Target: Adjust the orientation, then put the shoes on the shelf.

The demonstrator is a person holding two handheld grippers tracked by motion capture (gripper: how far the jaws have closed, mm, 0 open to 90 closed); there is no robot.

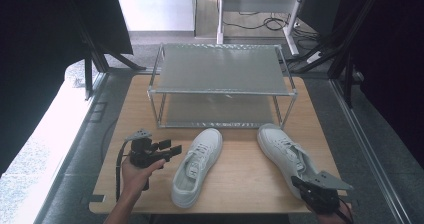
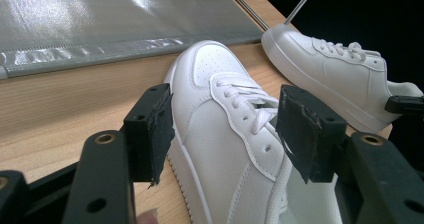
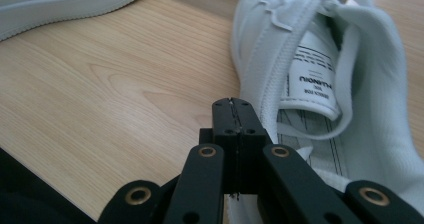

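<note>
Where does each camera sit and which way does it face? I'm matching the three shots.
High view: above the table's near edge, looking forward and down on the rack; a forearm, both grippers.
Left gripper view: on the left gripper, open jaws toward the left shoe.
Right gripper view: on the right gripper, jaws shut beside the right shoe.
All share both shoes.
</note>
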